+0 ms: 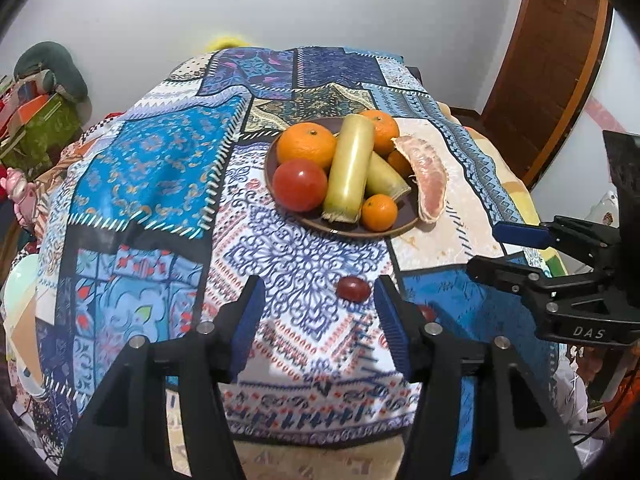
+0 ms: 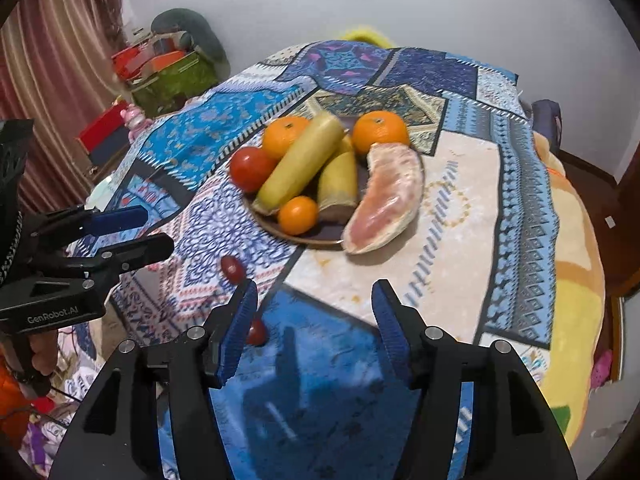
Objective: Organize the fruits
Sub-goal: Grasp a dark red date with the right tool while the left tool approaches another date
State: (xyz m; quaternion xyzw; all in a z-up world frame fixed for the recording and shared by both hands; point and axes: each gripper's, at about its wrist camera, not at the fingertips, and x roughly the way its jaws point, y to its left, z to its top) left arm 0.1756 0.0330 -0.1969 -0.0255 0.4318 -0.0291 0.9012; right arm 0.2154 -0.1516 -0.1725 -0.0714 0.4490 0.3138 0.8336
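Both claws hover over the near edge of the worktop (image 1: 152, 168), which is covered by a blue patchwork cloth.

Left claw (image 1: 318, 312): jaws partly apart, nothing between the pads. Right claw (image 2: 314, 316): same, partly apart, empty.

Brown plate (image 1: 352, 229) sits toward the middle of the worktop, slightly to the far side. On it: a red tomato (image 1: 299, 185), three oranges (largest (image 1: 306, 148)), two pale yellow-green stalk pieces (longer one (image 1: 350, 168)) lying across the pile. A peeled pomelo segment (image 2: 386, 200) rests on the plate's right rim, overhanging onto the cloth.

Two small dark red fruits lie on the cloth near the near edge, off the plate: one (image 1: 353, 288) just ahead of the left claw, the other (image 2: 256, 332) beside the right claw's left finger.
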